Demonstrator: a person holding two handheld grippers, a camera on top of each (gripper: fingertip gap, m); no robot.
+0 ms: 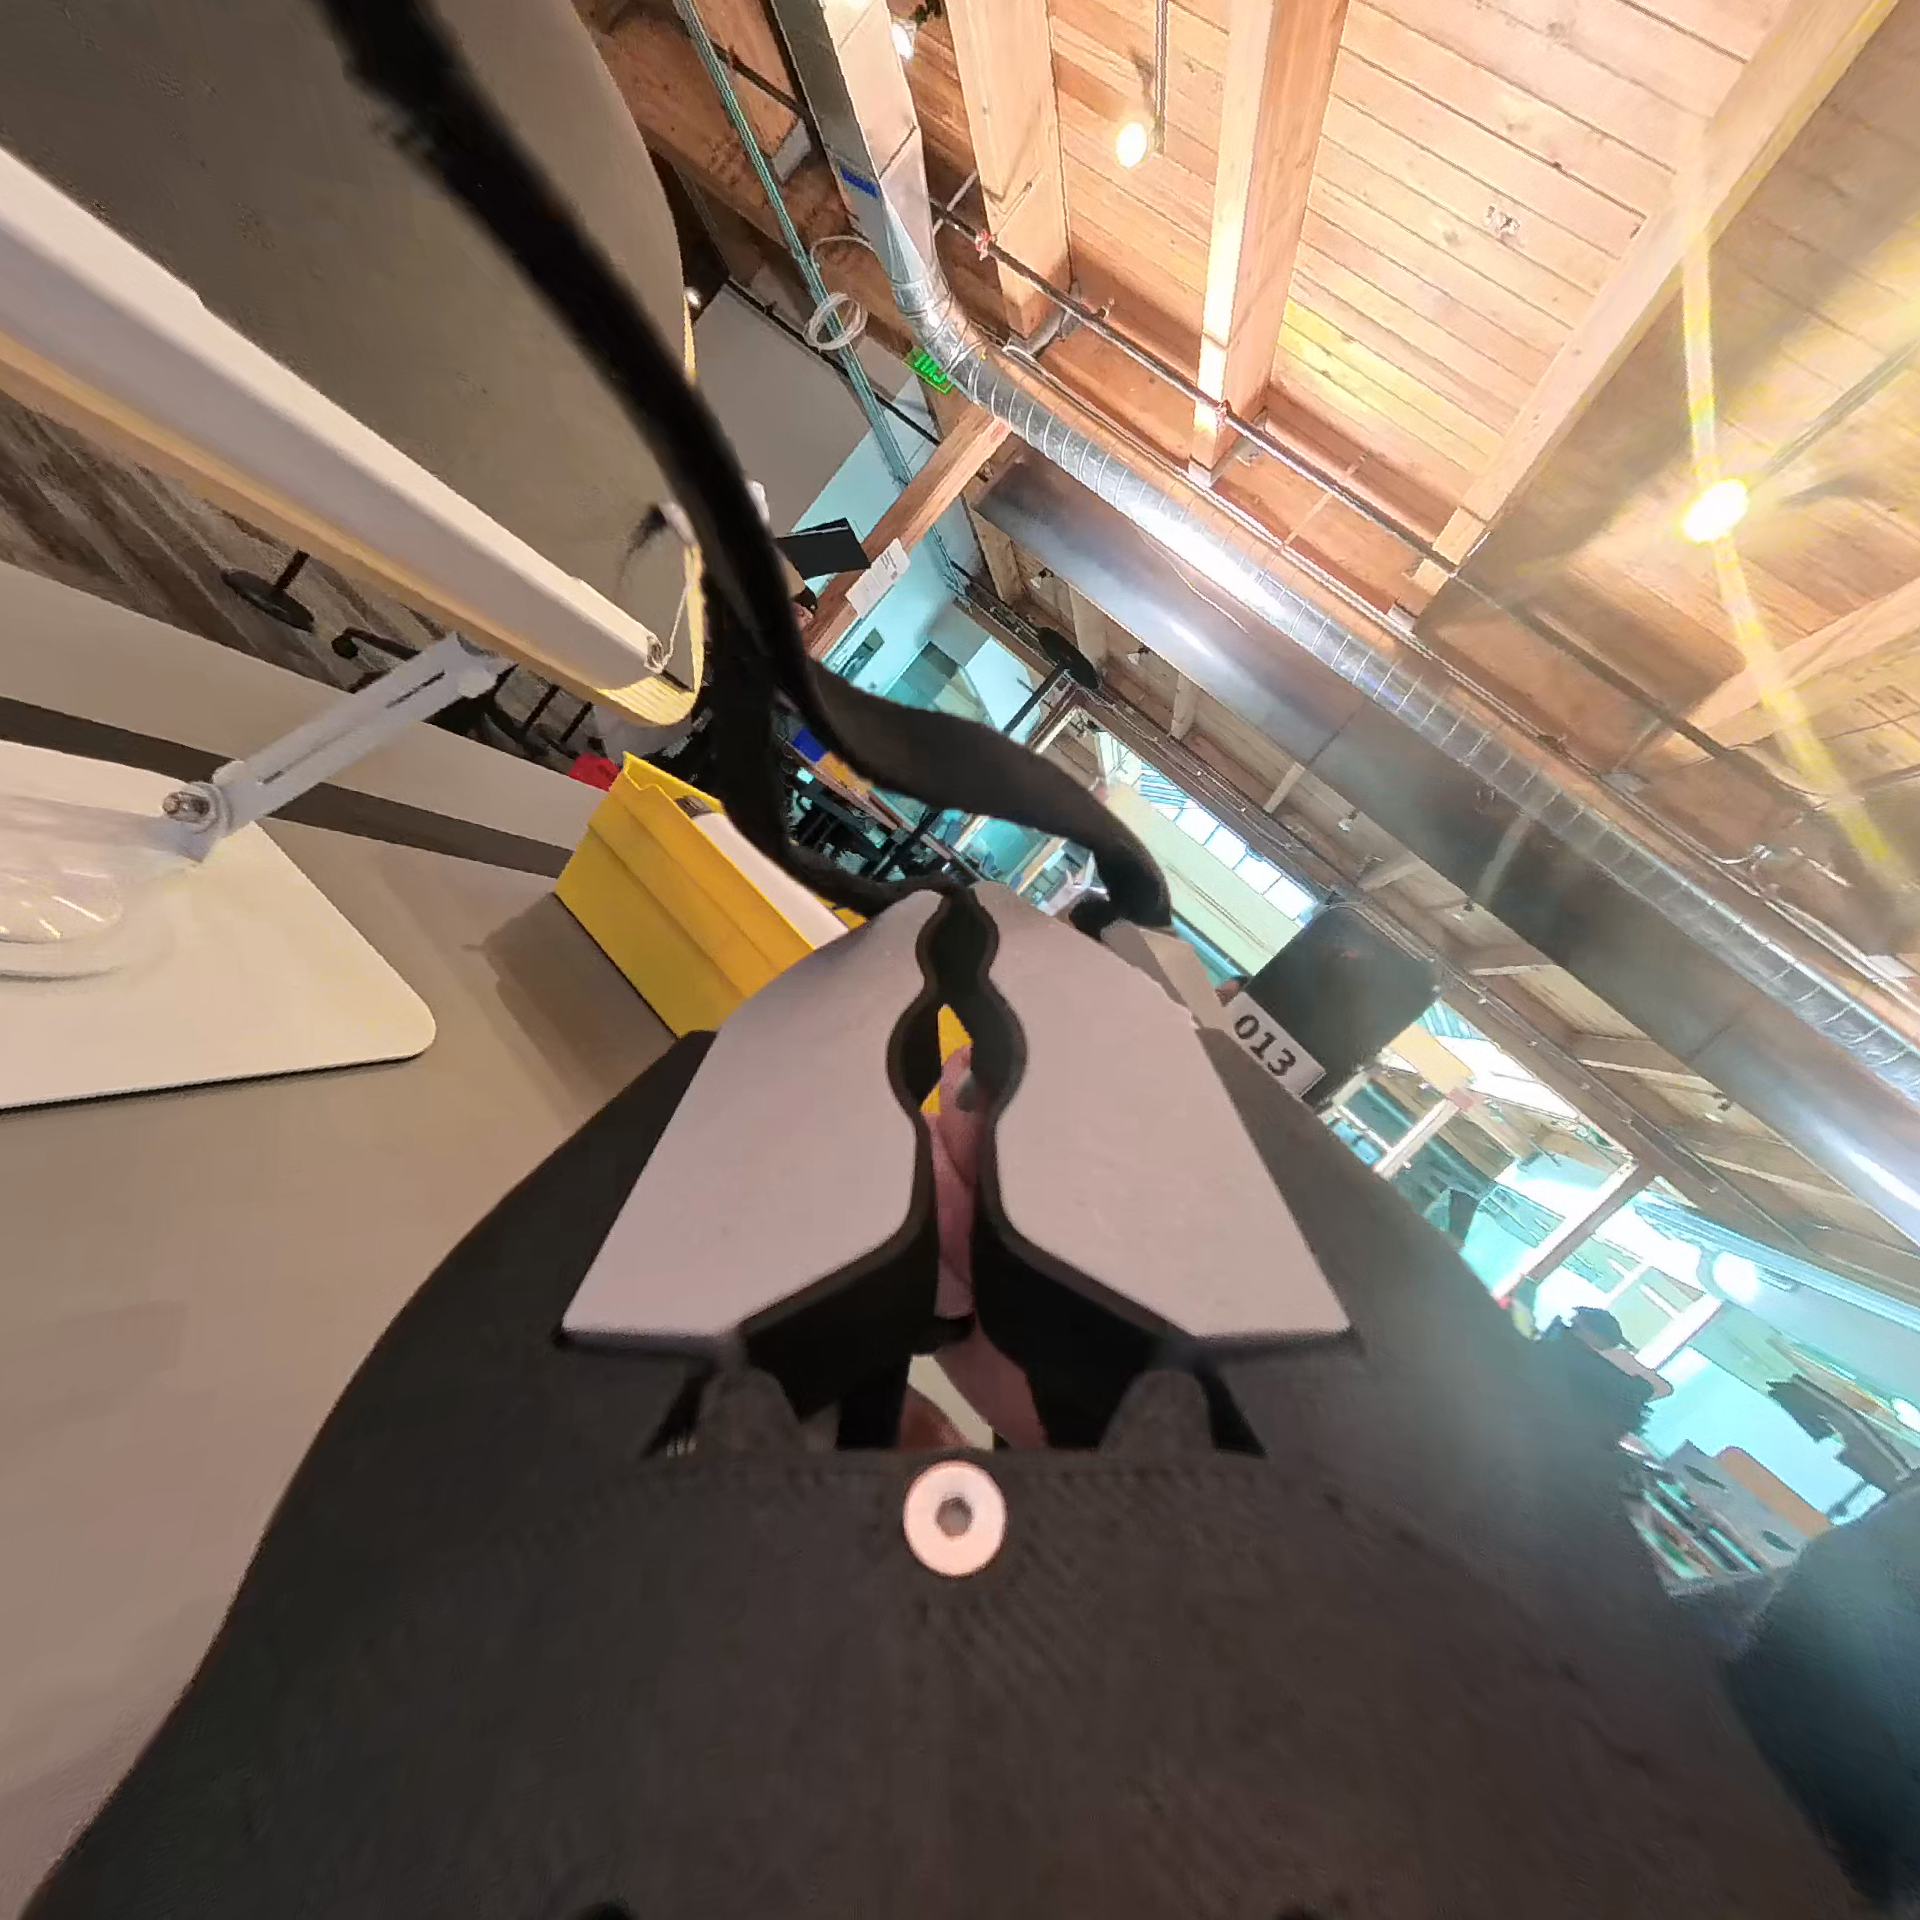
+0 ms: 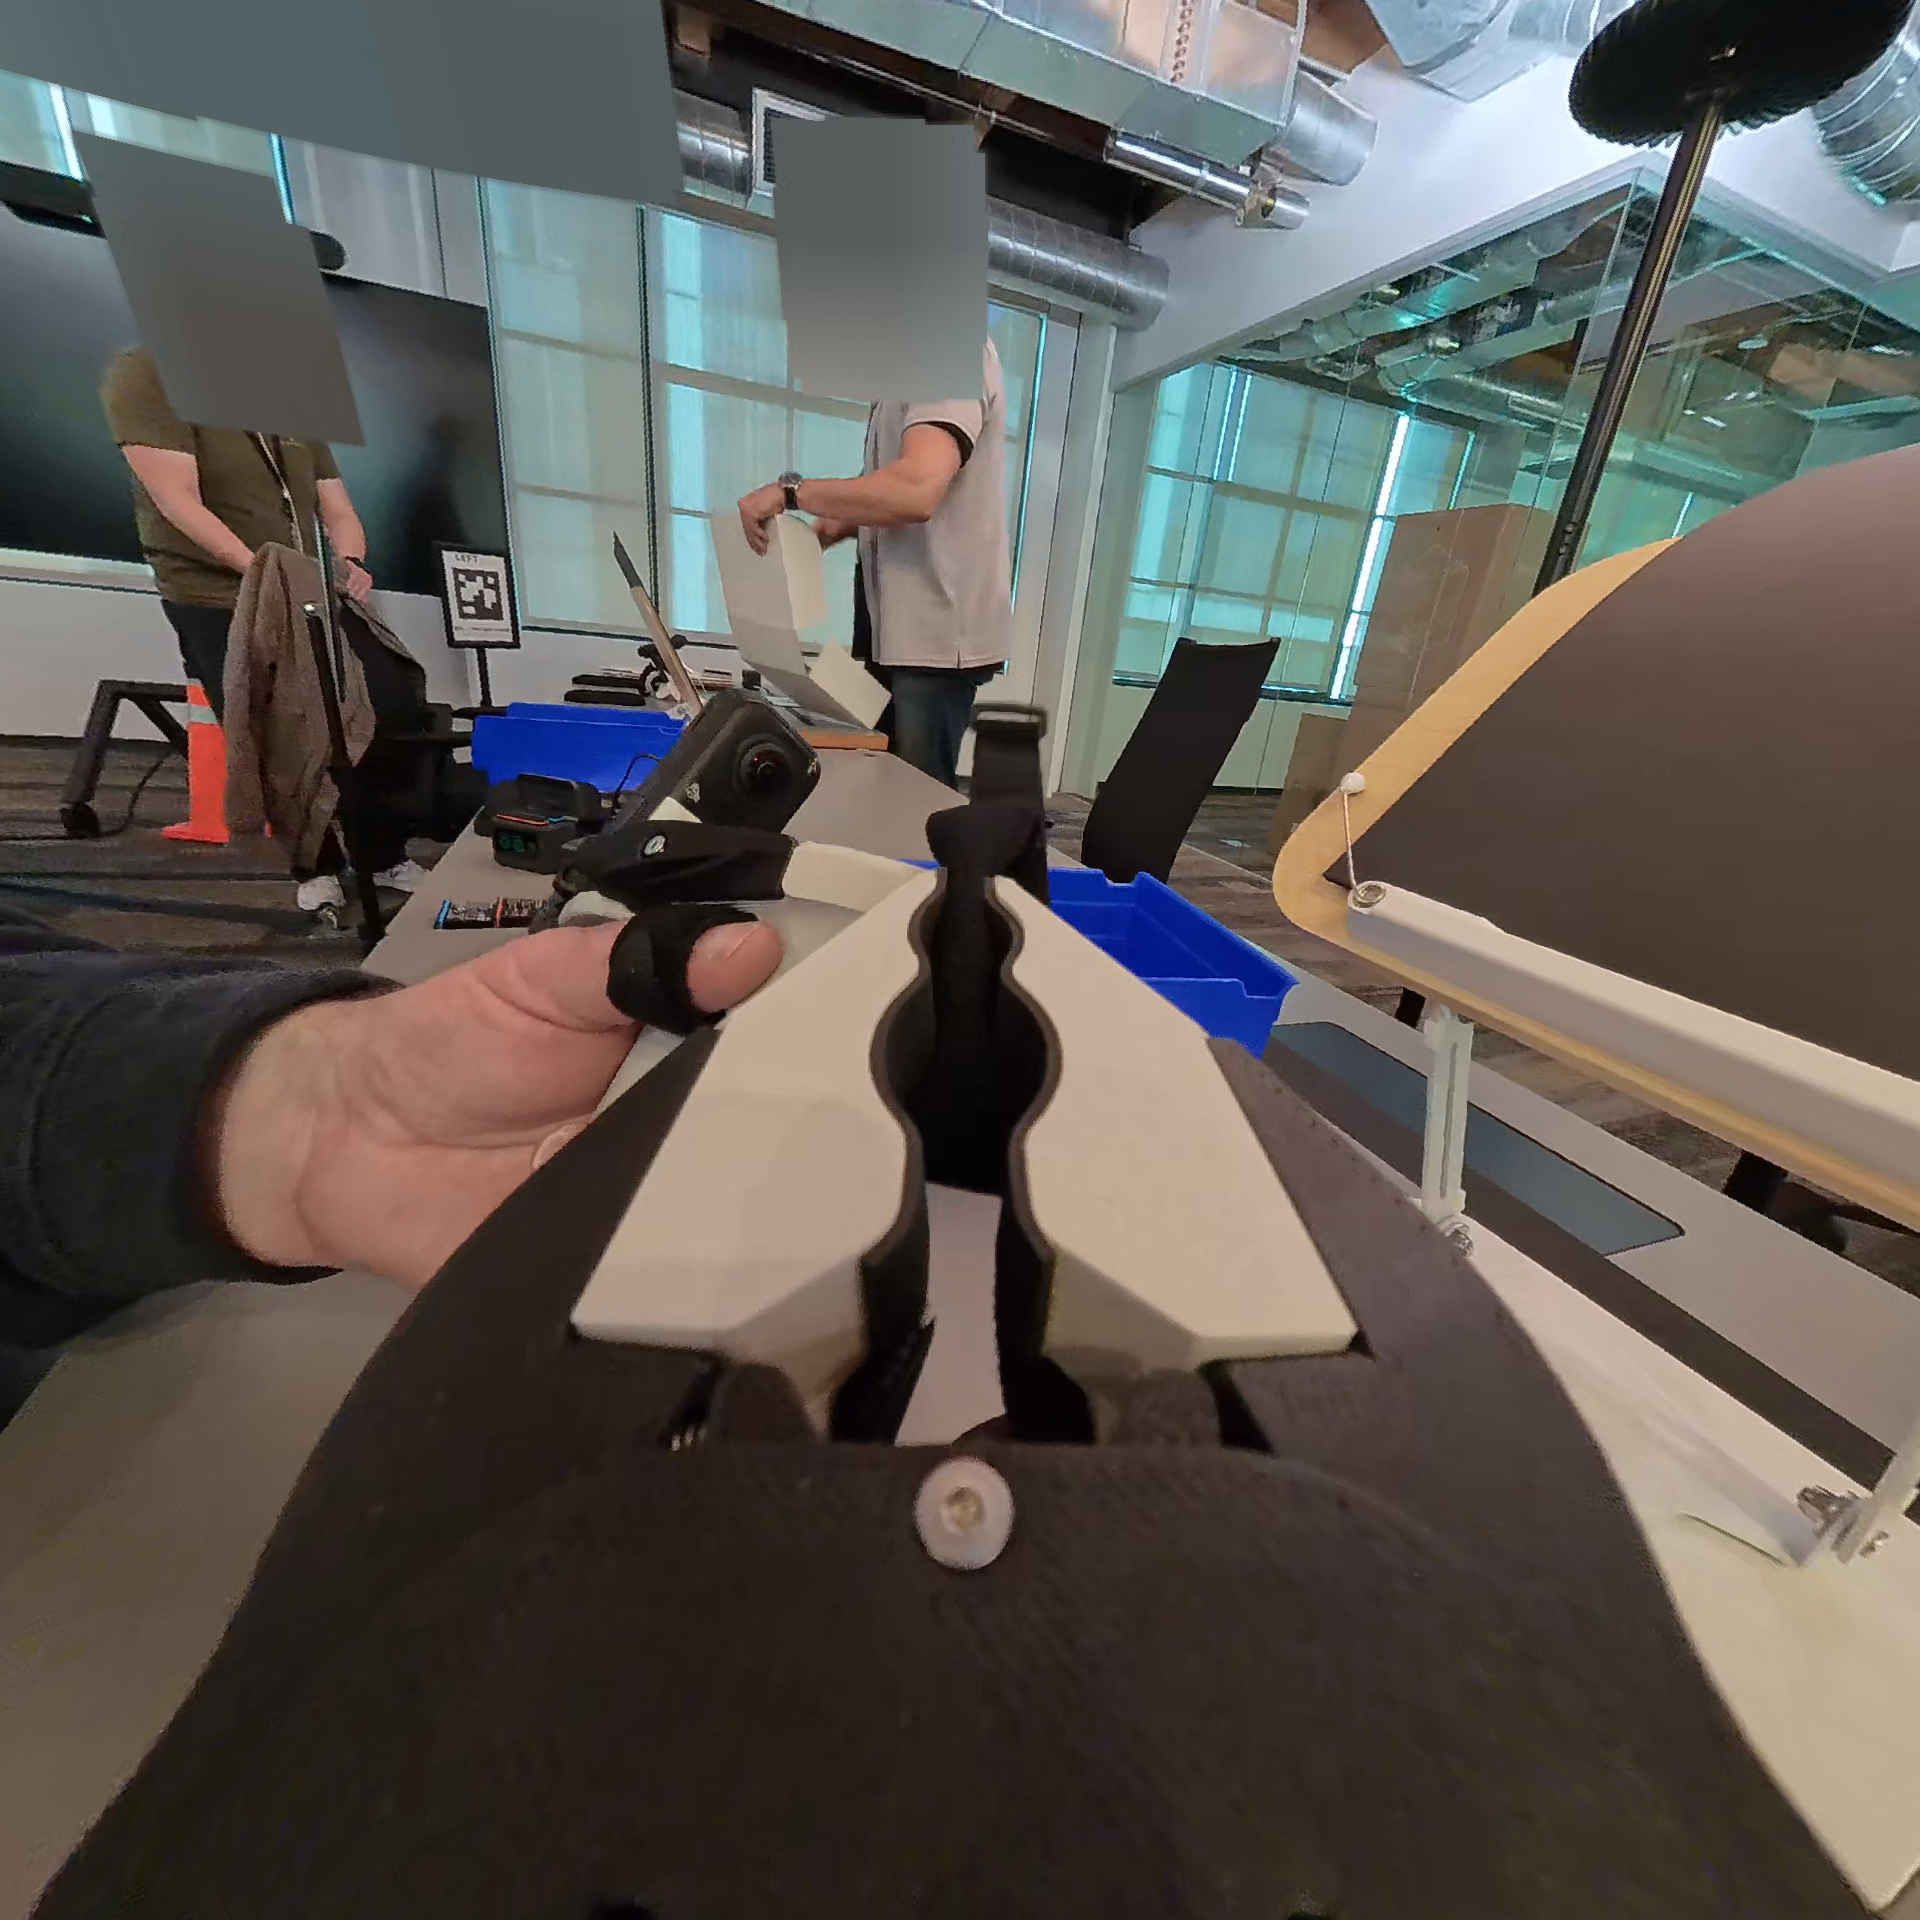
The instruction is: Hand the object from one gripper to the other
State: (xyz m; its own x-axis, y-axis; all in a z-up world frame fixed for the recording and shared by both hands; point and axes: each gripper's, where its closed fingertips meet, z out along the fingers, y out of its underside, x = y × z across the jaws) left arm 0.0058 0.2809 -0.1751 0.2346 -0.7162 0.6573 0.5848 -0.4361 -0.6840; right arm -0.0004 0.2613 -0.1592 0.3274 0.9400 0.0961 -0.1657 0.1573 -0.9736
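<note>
My left gripper (image 1: 951, 914) pinches the black strap (image 1: 727, 582) at its tips; my right gripper (image 2: 961, 894) clamps it too, strap running lengthwise between its jaws.

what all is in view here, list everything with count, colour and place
strap: one, black, pinched in both grippers
yellow bin: one, on the grey table, left wrist view
blue bins: two, on the table past the right gripper
lamp: one, white base and arm, on the table
camera: one, black, on the other gripper
people: two, standing in the background
orange cone: one, on the floor, far left
chair: one, black, by the windows
left gripper: grey fingers, shut on strap
right gripper: white fingers, shut on strap
hand: one, holding the other gripper
</note>
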